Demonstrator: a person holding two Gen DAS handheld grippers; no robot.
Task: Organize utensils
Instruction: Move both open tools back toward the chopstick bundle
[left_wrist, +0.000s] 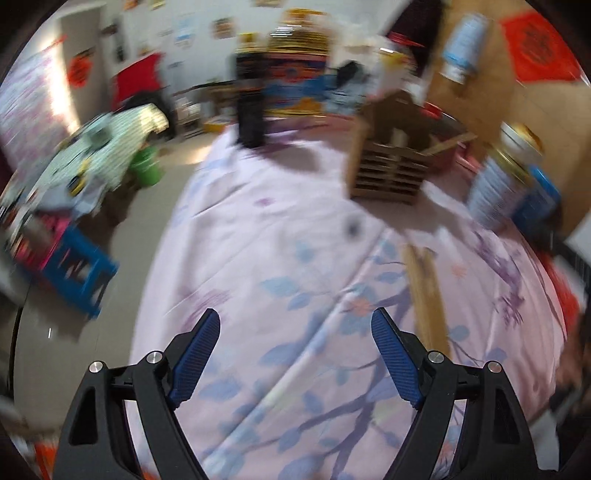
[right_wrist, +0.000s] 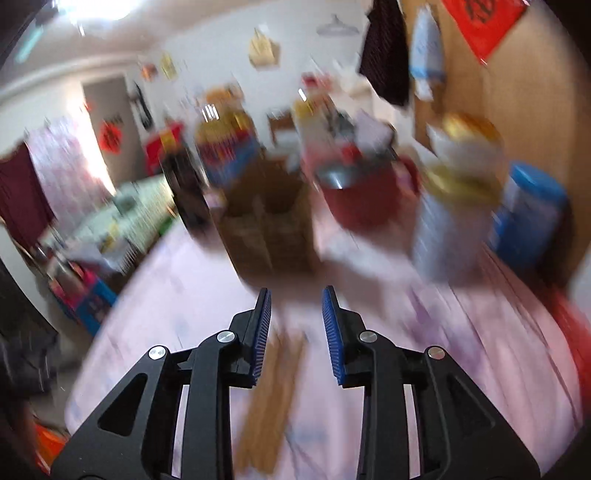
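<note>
The left tool (left_wrist: 295, 332) is hanging released, gripping nothing, over the floral-clothed counter (left_wrist: 258, 229); the right tool (right_wrist: 295, 314) is gaping above the wooden chopsticks (right_wrist: 273, 387), lying short of the slatted wooden holder (right_wrist: 269, 218).

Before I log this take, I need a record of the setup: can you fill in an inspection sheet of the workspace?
Surface: floral cloth covering the table.
Job's things: wooden sticks lying flat on the cloth, likely chopsticks, blurred; slatted wooden holder upright behind them.
Clutter: red pot, tins, dark bottle.
Grippers: left gripper wide open, empty; right gripper open above the sticks, empty.
Cables: nothing seen.
Surroundings: blue stool, red wall hanging.
</note>
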